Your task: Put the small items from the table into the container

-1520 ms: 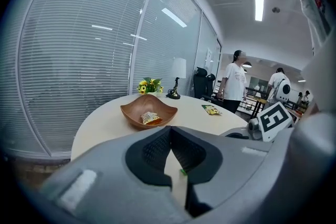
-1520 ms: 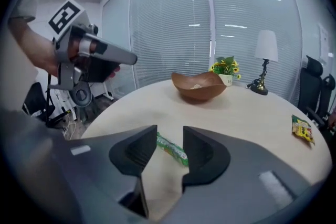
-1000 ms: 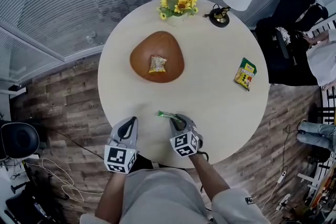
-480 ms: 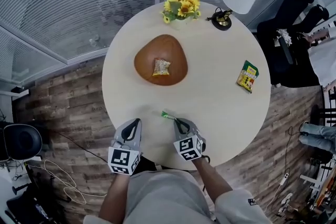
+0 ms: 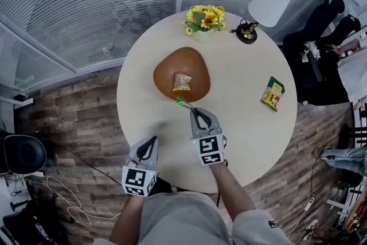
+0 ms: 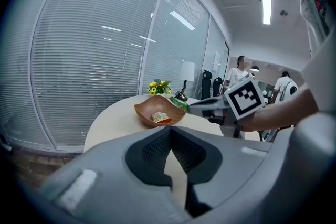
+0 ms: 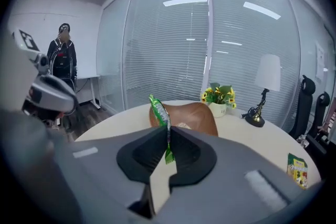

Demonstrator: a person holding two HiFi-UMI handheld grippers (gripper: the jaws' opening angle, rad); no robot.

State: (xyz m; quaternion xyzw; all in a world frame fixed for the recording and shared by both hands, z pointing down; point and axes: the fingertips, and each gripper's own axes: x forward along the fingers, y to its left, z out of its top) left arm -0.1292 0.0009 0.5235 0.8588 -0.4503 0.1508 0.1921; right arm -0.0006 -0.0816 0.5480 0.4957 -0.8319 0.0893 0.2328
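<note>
A brown wooden bowl (image 5: 195, 69) sits at the middle of the round table (image 5: 241, 60), with a yellow snack packet (image 5: 182, 82) lying in it. My right gripper (image 5: 192, 109) is lifted off the table at the bowl's near rim, shut on a thin green packet (image 5: 183, 103) that sticks out toward the bowl. In the right gripper view the green packet (image 7: 159, 115) stands upright between the pads, with the bowl (image 7: 197, 113) just behind. My left gripper (image 5: 152, 141) hovers at the table's near edge, shut and empty. It sees the bowl (image 6: 157, 108) and the right gripper (image 6: 190, 107).
A green-and-yellow snack packet (image 5: 273, 93) lies near the table's right edge. A pot of yellow flowers (image 5: 203, 18) and a white table lamp (image 5: 261, 4) stand at the far side. People and dark chairs are beyond the table on the right.
My right gripper closed on the green packet, lifted it off the table and carried it away from the near edge up to the bowl's rim. The left gripper stayed put.
</note>
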